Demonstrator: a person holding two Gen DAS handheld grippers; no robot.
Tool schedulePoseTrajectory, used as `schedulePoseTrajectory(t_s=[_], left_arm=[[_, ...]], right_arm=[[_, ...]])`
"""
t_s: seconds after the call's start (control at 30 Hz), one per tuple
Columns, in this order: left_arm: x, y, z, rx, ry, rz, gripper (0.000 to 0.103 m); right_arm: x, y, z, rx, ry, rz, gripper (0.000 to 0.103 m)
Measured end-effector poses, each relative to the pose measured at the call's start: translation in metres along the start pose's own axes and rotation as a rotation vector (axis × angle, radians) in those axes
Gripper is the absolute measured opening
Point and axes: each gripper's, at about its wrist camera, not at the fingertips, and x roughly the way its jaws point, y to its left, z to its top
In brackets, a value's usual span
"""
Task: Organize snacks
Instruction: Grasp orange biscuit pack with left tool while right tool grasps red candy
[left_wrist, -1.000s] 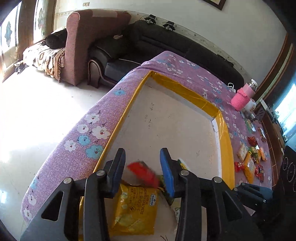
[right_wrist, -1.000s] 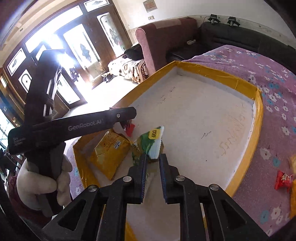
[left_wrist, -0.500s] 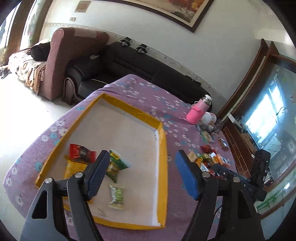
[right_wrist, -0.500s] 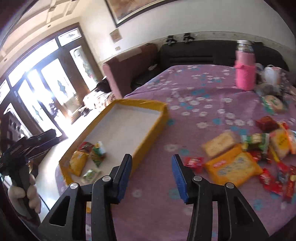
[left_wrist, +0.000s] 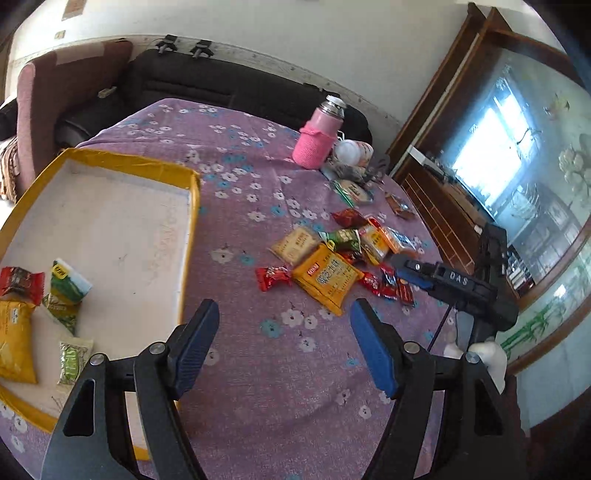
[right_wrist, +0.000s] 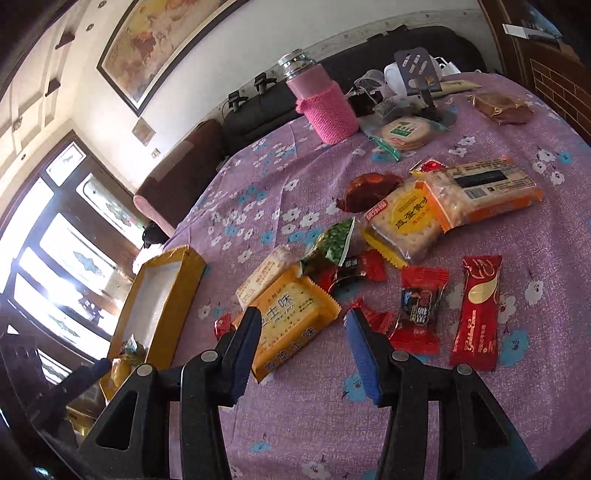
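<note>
A purple flowered tablecloth (left_wrist: 258, 177) covers the table. Left of the left tool lies a yellow-rimmed tray (left_wrist: 186, 236) (a few packets inside). Ahead of the right tool lies a loose heap of snack packets (right_wrist: 369, 266), the orange cracker pack (right_wrist: 291, 317) nearest its tips. Farther ahead stands a pink-sleeved flask (right_wrist: 325, 107), beside small clutter.
</note>
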Motion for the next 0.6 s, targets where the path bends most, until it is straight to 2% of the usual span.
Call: schedulePoseTrajectory(t_s=[0.07, 0.17, 0.3, 0.33, 0.37, 0.4, 0.6], left_arm=[[0.015, -0.016, 0.001, 0.072, 0.027, 0.008, 0.073], [0.047, -0.039, 0.004, 0.170, 0.076, 0.019, 0.073], [0.084, -0.063, 0.002, 0.265, 0.140, 0.040, 0.073], [0.090, -0.068, 0.001, 0.296, 0.144, 0.049, 0.073], [0.094, -0.072, 0.000, 0.321, 0.146, 0.056, 0.073], [0.098, -0.076, 0.001, 0.342, 0.147, 0.059, 0.073], [0.133, -0.098, 0.012, 0.459, 0.165, 0.060, 0.073]], right_arm=[[0.002, -0.007, 0.004, -0.012, -0.004, -0.017, 0.051], [0.024, -0.006, 0.007, -0.114, 0.078, -0.026, 0.052], [0.050, 0.008, -0.005, -0.324, 0.133, -0.163, 0.049], [0.053, 0.011, -0.010, -0.364, 0.140, -0.186, 0.043], [0.056, 0.012, -0.013, -0.387, 0.148, -0.203, 0.031], [0.059, 0.012, -0.016, -0.397, 0.162, -0.205, 0.023], [0.042, 0.008, -0.014, -0.342, 0.112, -0.178, 0.022]])
